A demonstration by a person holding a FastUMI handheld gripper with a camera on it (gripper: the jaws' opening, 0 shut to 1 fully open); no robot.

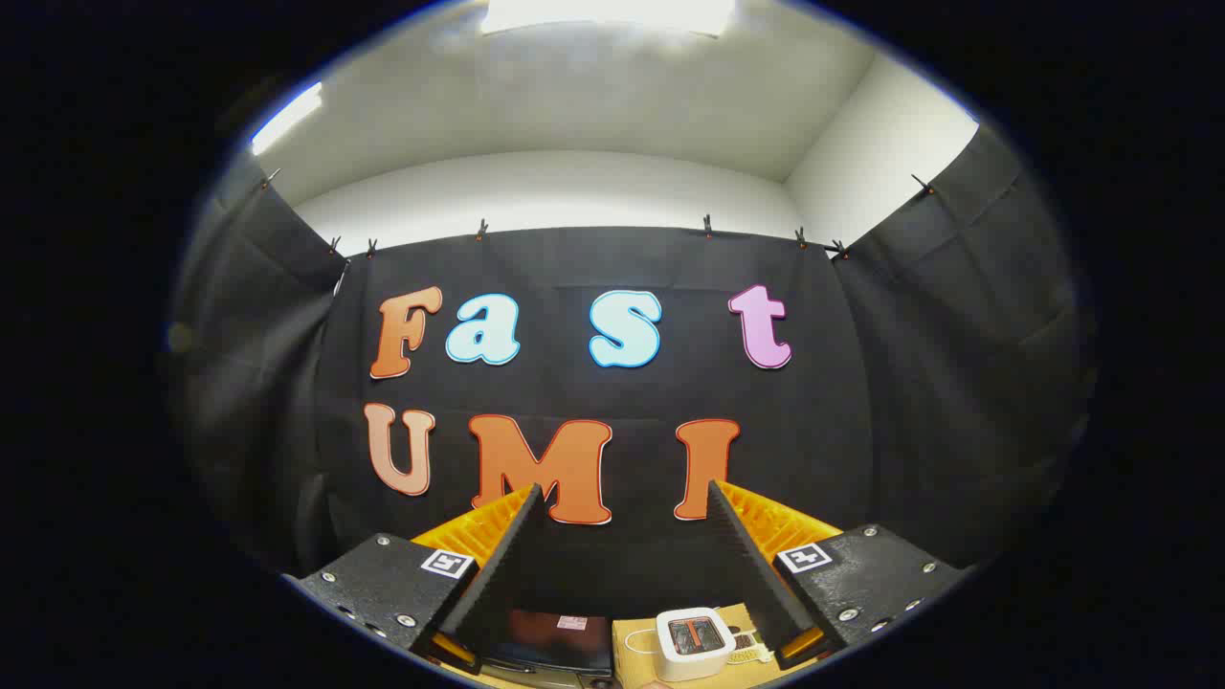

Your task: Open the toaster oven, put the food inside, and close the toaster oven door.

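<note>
Two fingers of the gripper (624,498) stand spread wide, holding nothing, raised toward the booth wall. Low between them, left to right: a dark toaster oven (555,641), then a small white tray of food (696,643) on a tan table (636,641).

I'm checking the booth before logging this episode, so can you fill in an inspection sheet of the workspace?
Surface: tan tabletop low between the fingers.
Job's things: dark toaster oven, seen from above; door state unclear. Food: none identified.
Clutter: small white box with a dark window, beside the oven.
Gripper: gripper open, empty, aimed at the wall well above the table.
Cables: nothing seen.
Surroundings: black cloth wall, white ceiling with lights.
</note>
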